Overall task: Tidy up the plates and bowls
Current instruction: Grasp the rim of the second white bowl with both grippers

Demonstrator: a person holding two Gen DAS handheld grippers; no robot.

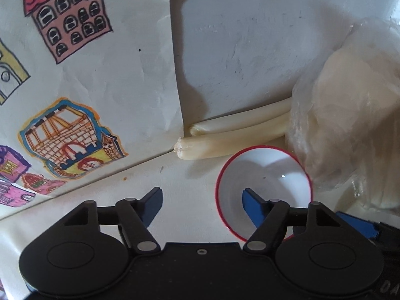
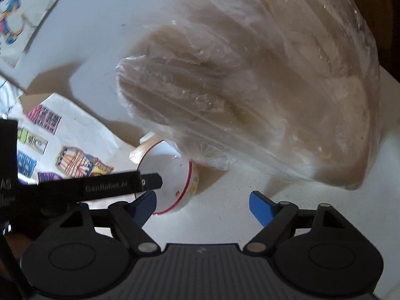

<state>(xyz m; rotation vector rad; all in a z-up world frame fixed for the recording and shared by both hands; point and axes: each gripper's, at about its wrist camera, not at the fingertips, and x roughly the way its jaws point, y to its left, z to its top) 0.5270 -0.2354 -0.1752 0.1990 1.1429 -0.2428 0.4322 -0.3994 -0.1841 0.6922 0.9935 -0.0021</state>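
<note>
My left gripper [image 1: 201, 206], jaws apart, straddles the bowl [image 1: 270, 175] rim at lower right, one finger inside.

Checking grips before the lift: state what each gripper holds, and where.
Nothing held yet. The left gripper straddles the red-rimmed bowl's near rim, jaws open; the right gripper is open and empty.

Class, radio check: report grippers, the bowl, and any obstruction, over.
Left gripper open, one finger over red-rimmed bowl, no grip. Right gripper open, empty, beside it. Plastic-wrapped bundle crowds the bowl's far side.
</note>
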